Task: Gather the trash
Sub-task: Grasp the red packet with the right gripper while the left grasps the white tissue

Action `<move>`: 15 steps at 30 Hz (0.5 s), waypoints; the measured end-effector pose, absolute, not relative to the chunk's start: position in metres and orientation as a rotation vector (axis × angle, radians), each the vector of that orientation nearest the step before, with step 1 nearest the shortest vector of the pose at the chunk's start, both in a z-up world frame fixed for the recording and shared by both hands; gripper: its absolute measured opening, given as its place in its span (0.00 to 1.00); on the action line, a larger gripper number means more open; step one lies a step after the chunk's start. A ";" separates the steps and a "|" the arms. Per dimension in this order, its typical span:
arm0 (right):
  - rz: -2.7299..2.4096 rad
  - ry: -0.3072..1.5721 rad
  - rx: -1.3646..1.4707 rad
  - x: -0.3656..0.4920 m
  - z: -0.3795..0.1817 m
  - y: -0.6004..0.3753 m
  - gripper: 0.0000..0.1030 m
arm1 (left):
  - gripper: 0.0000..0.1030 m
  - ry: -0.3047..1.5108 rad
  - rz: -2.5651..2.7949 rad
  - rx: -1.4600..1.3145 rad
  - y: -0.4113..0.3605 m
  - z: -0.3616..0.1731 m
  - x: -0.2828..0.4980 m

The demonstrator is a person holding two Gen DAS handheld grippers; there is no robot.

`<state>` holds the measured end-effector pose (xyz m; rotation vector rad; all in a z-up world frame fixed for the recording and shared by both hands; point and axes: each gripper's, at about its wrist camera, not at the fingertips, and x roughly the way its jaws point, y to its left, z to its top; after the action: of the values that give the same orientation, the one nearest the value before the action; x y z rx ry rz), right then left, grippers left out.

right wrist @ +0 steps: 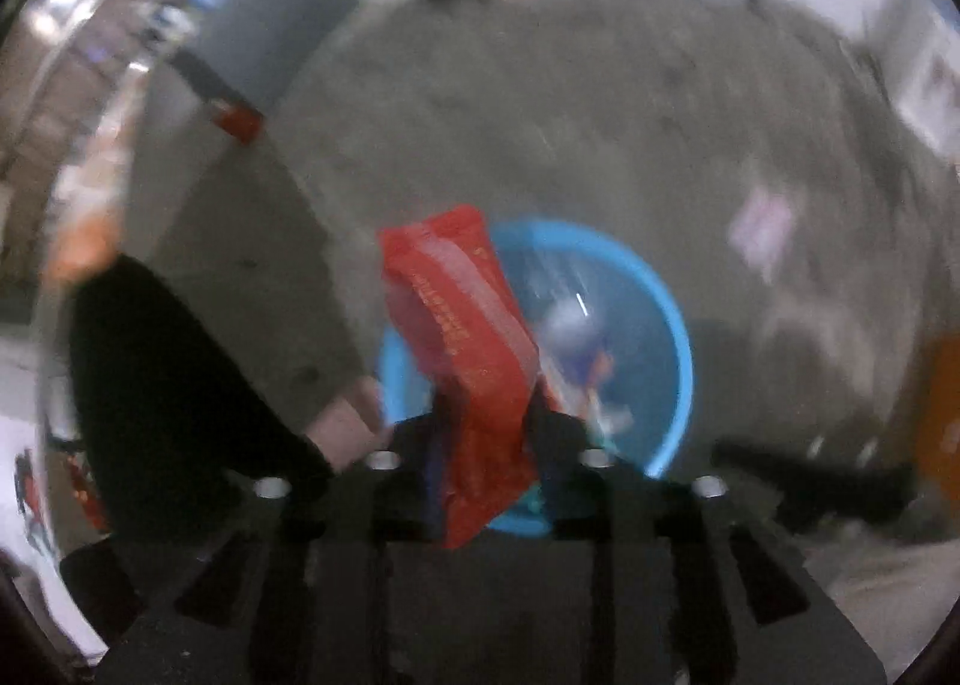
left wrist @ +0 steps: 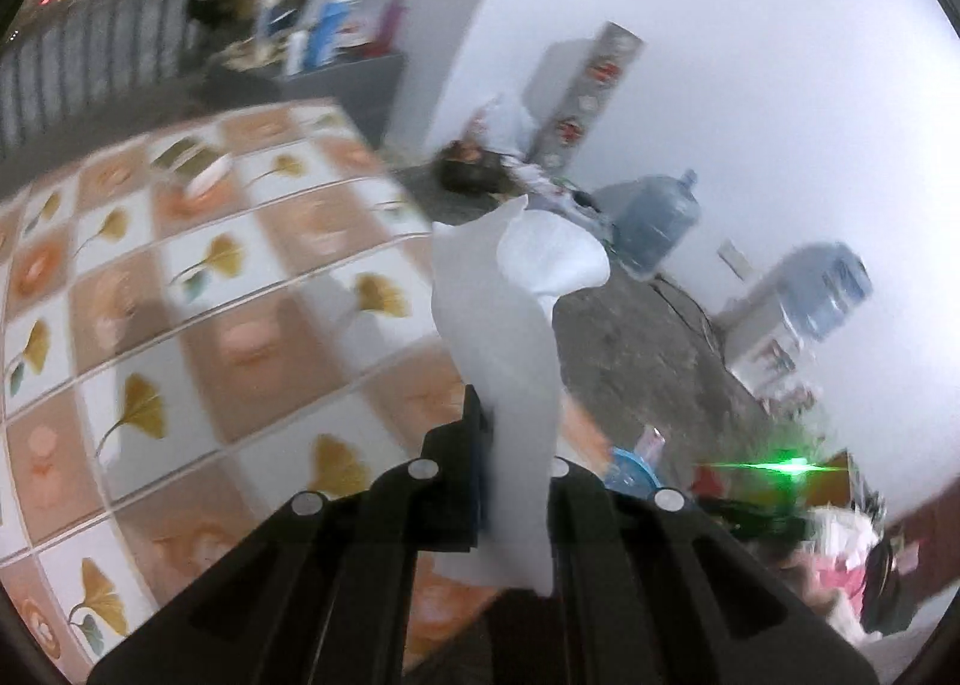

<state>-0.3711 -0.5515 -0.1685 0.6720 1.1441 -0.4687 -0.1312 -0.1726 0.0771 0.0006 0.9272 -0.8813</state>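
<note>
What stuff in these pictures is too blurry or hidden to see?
- Right wrist view: what lies inside the blue bin is smeared by motion blur and partly covered by the red wrapper.
- Right wrist view: the wrapper's print is too blurred to read.
- Left wrist view: the white paper hides the right finger's tip.
- Left wrist view: the shelf clutter is blurred.

A crumpled white paper sheet [left wrist: 504, 337] is showing beside a tablecloth [left wrist: 180, 289] checked in white and peach squares with golden ginkgo leaves; a glossy red-orange plastic wrapper [right wrist: 468, 349] is overlapping a round sky-blue plastic bin [right wrist: 666, 325].
</note>
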 end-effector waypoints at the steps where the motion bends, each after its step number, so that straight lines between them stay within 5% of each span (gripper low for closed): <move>1: -0.476 1.161 0.694 -0.368 -0.182 -0.553 0.40 | 0.04 0.926 -0.902 0.016 -0.185 0.081 -0.140; 4: -0.561 1.254 0.755 -0.366 -0.216 -0.571 0.57 | 0.04 0.939 -0.980 0.056 -0.223 0.086 -0.175; 7: -0.567 1.195 0.878 -0.367 -0.212 -0.585 0.62 | 0.04 0.982 -1.074 0.081 -0.260 0.074 -0.210; 15: -0.809 1.019 0.725 -0.390 -0.157 -0.599 0.66 | 0.06 1.384 -1.156 0.167 -0.415 -0.081 -0.273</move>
<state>-0.3898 -0.5987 -0.1570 0.7247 1.0187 -0.8093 -0.2730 -0.4145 -0.0807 0.1674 1.3844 -1.1565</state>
